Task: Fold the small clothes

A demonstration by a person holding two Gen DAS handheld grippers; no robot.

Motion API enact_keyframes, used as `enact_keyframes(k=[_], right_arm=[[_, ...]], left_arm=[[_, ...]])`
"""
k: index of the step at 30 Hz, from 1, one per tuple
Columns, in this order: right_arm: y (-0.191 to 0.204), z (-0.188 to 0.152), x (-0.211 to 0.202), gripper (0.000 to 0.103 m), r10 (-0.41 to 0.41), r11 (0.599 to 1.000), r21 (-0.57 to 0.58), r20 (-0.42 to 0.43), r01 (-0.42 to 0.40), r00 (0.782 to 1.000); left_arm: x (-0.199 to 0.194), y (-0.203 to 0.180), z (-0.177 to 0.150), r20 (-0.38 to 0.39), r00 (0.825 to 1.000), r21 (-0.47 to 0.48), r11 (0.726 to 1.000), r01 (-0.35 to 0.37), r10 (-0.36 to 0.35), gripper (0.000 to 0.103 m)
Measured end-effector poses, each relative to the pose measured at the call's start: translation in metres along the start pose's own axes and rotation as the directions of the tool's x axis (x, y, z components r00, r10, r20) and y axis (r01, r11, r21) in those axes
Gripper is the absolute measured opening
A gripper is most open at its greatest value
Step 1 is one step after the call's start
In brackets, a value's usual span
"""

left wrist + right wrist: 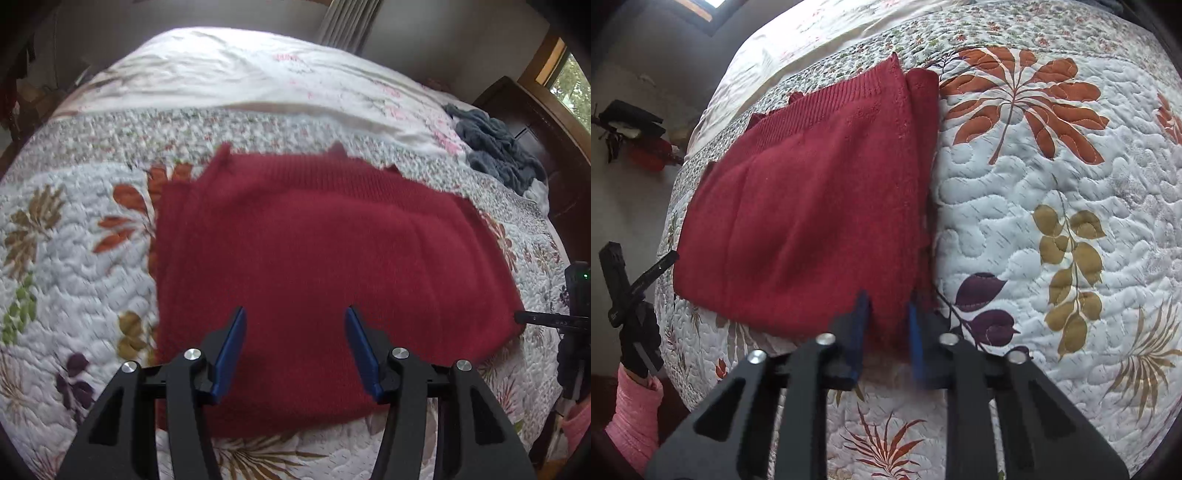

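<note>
A red knit sweater (812, 206) lies part-folded flat on the floral quilt (1052, 177), near its front edge. The left gripper (295, 314) hovers above it, jaws apart; the right gripper (886, 301) closes on the near corner, apparently to fold it over.

Knit sweater (325, 266), fuzzy and ribbed at twelve o'clock; stitched cloth quilt (1052, 206); matt black plastic gripper (295, 354).

A leaf-patterned quilt (1052, 177) covers the bed; a wooden headboard (524, 110) stands beside a window (569, 74).
</note>
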State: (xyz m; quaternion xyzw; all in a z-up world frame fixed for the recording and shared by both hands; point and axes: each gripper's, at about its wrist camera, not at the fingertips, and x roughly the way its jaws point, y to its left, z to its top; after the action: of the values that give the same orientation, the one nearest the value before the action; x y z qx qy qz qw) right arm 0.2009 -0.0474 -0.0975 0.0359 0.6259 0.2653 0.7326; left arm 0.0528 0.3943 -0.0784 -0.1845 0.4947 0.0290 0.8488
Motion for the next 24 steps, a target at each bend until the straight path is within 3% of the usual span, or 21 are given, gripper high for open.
enact_keyframes(k=[6,10,15,20,24], right_arm=[[-0.008,-0.005,-0.019,0.008,0.006,1.000,0.023,0.028,-0.006,1.000],[-0.020,-0.011,0.002,0.008,-0.009,0.998,0.060,-0.030,0.011,1.000],[-0.030,-0.017,0.016,0.009,-0.002,0.995,0.095,-0.033,0.005,0.999],[-0.029,-0.015,0.019,0.011,-0.021,0.996,0.087,-0.034,0.024,0.999],[-0.023,-0.005,0.007,0.018,0.008,0.996,0.090,-0.007,-0.007,1.000]], left_arm=[[0.021,0.007,-0.008,-0.057,0.998,-0.004,1.000,-0.014,0.014,0.055],[0.026,0.012,-0.008,-0.065,0.998,-0.026,1.000,-0.004,0.003,0.055],[0.028,0.011,-0.009,-0.060,0.998,-0.025,1.000,-0.006,0.004,0.055],[0.030,0.011,-0.010,-0.056,0.998,-0.023,1.000,-0.007,0.006,0.056],[0.026,0.008,-0.006,-0.054,0.999,-0.041,0.999,-0.011,0.009,0.056]])
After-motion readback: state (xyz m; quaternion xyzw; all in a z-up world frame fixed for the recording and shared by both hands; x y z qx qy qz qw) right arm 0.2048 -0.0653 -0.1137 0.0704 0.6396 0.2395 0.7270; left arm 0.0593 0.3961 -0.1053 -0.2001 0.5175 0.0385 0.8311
